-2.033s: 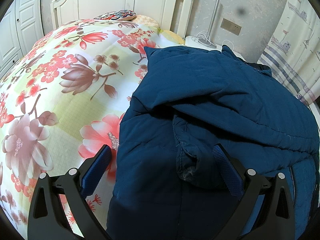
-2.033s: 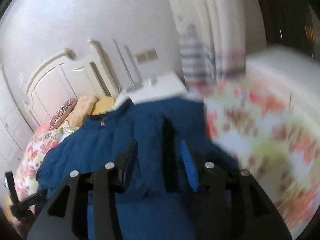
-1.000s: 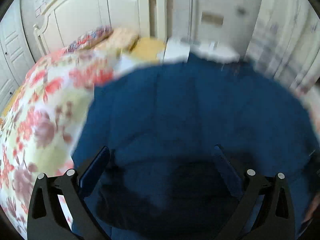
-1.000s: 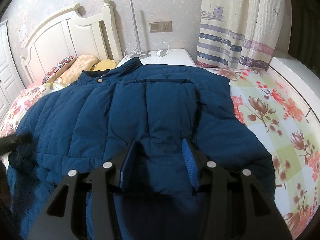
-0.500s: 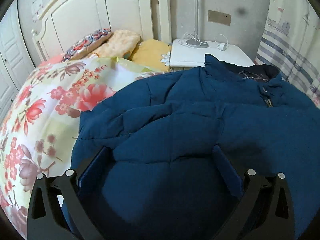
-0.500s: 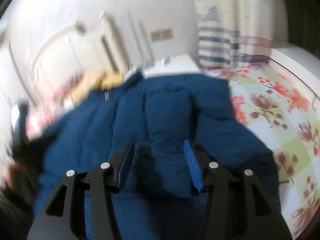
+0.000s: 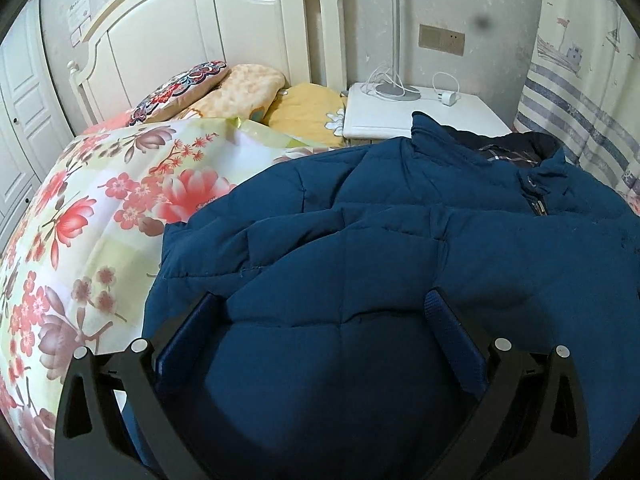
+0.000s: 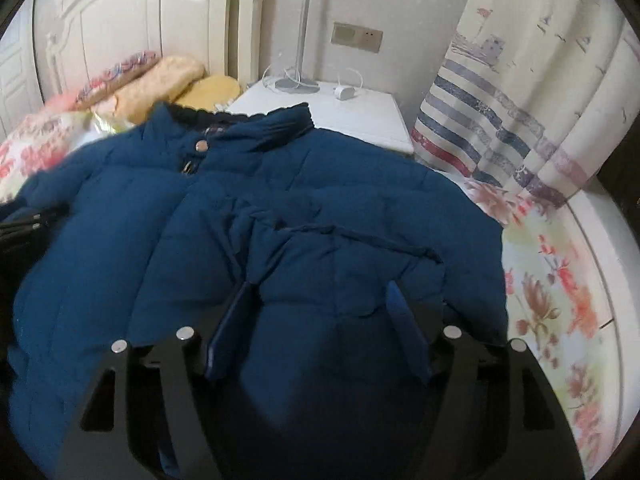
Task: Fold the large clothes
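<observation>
A large dark blue padded jacket (image 7: 400, 248) lies spread on the bed, collar toward the headboard. It also fills the right wrist view (image 8: 280, 216), where its snap and zip show near the collar. My left gripper (image 7: 324, 312) is open just above the jacket's left side, jaws wide apart with nothing between them. My right gripper (image 8: 320, 304) is open over a folded sleeve on the jacket's right side. The left gripper's black frame (image 8: 28, 220) shows at the left edge of the right wrist view.
The floral bedspread (image 7: 80, 220) lies left of the jacket and also right of it (image 8: 560, 280). Pillows (image 7: 224, 92) sit against the white headboard (image 7: 200, 28). A white nightstand (image 7: 420, 112) with a lamp and charger stands behind the collar. A striped curtain (image 8: 500, 100) hangs at right.
Both grippers swung over the jacket and now sit lower and closer to it. The jacket has gone from a bunched heap to lying spread out with the collar at the far end.
</observation>
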Tool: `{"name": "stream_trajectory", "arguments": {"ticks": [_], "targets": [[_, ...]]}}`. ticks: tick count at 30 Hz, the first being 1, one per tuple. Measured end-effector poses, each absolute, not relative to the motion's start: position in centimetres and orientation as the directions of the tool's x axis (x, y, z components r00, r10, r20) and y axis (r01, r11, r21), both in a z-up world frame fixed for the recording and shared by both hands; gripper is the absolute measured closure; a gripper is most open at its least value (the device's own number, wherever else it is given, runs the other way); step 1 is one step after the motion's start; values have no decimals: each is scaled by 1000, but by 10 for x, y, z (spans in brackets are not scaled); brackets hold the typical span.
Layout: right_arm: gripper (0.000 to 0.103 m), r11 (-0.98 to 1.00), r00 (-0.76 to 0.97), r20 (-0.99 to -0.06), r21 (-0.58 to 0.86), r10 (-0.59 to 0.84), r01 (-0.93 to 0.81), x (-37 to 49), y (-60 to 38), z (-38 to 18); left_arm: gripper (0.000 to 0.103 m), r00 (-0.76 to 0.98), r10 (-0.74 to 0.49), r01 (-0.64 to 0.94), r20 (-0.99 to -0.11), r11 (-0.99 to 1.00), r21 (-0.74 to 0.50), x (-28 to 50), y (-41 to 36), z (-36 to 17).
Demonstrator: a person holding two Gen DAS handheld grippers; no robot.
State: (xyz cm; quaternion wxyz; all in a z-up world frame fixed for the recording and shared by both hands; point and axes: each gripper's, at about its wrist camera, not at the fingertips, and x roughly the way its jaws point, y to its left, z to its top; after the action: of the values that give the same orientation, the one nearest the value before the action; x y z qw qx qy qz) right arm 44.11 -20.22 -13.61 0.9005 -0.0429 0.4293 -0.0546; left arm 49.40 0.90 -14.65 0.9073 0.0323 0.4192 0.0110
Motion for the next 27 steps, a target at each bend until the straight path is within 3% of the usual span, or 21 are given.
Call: {"name": "stream_trajectory", "arguments": {"ticks": [4,6,10,13,17,19,20,24,27], "targets": [[34,990,692,-708,-93,-141,106,451,-218,-104,4,647,46,7,-761,998,67,494,9,-147],[28,986,706,-691,-64,-154,152,466,-233,-96,4,647,46,8,-761,998,66,494,10,-147],[21,984,525,-842,-31,-121,176,519,-267,-137,4,647,45,8,-761,998,66,494,10,-147],[16,985,533,-845,53,-45,167,521,-277,-150,4,647,45,7,-761,998,65,494,10,-147],[18,973,591,-793,-9,-147,229,498,-264,-126,4,647,46,6,-761,998,66,494,10,-147],[15,980,704,-694,-10,-150,199,469,-241,-102,4,648,44,6,-761,998,64,494,10,-147],[9,987,745,-655,-10,-128,161,456,-224,-96,4,648,44,6,-760,998,63,494,10,-147],[7,992,702,-709,-123,-73,-22,445,-171,-119,4,649,44,6,-760,998,63,494,10,-147],[3,985,701,-704,-171,-116,-9,438,-159,-145,4,650,39,6,-759,998,57,494,11,-146]]}}
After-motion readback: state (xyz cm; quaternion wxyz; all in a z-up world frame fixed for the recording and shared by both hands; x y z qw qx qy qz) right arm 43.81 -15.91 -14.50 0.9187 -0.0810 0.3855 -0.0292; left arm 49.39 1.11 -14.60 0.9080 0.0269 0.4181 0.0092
